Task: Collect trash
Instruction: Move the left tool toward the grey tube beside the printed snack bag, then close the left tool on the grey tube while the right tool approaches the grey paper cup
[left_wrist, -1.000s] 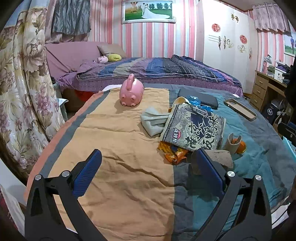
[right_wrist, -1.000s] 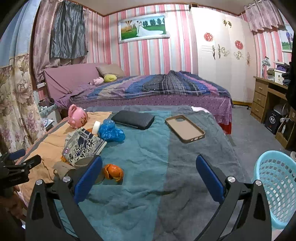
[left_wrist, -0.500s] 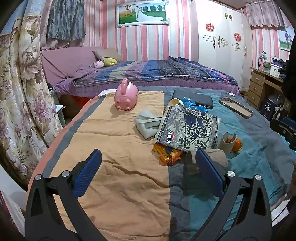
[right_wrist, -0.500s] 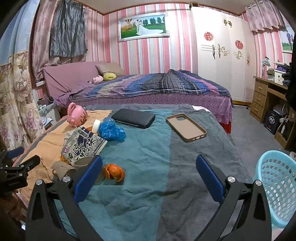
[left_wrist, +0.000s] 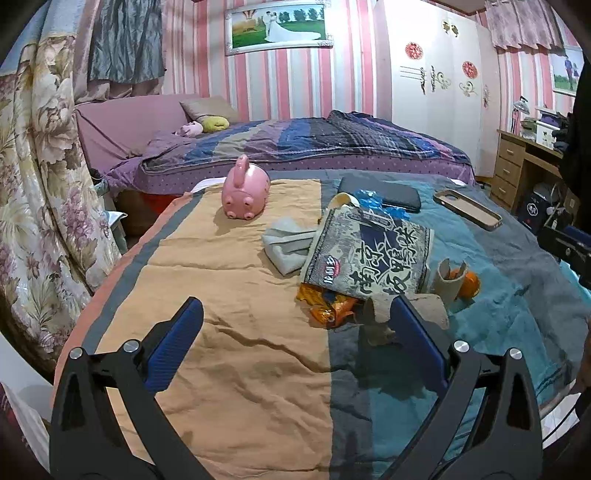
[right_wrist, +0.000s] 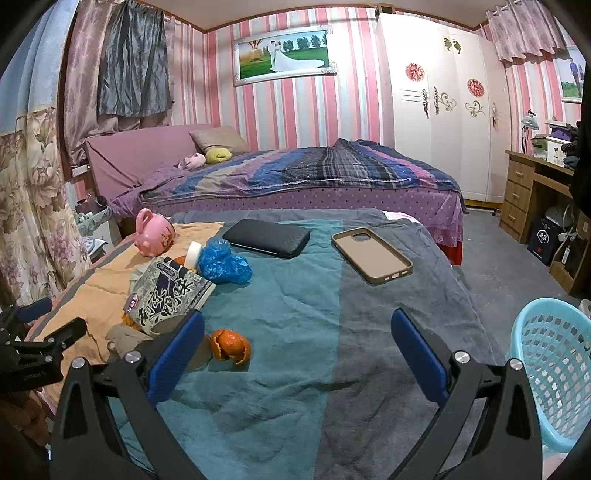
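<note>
Bare cloth (right_wrist: 295, 369) beside orange peel (right_wrist: 231, 347)

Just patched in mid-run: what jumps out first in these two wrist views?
A heap of litter sits mid-table: a large printed snack bag lying over an orange wrapper, with orange peel just beyond the right gripper. A pink piggy bank stands at the far left of the tan cloth, and a light blue basket waits off the table's right edge. Both the right gripper and the left gripper are open and empty.

We see the cloth-covered tabletop (right_wrist: 295, 387) bearing a snack bag (right_wrist: 168, 295), with orange peel (right_wrist: 231, 347) just right of it and a phone case (right_wrist: 371, 254) farther right.
</note>
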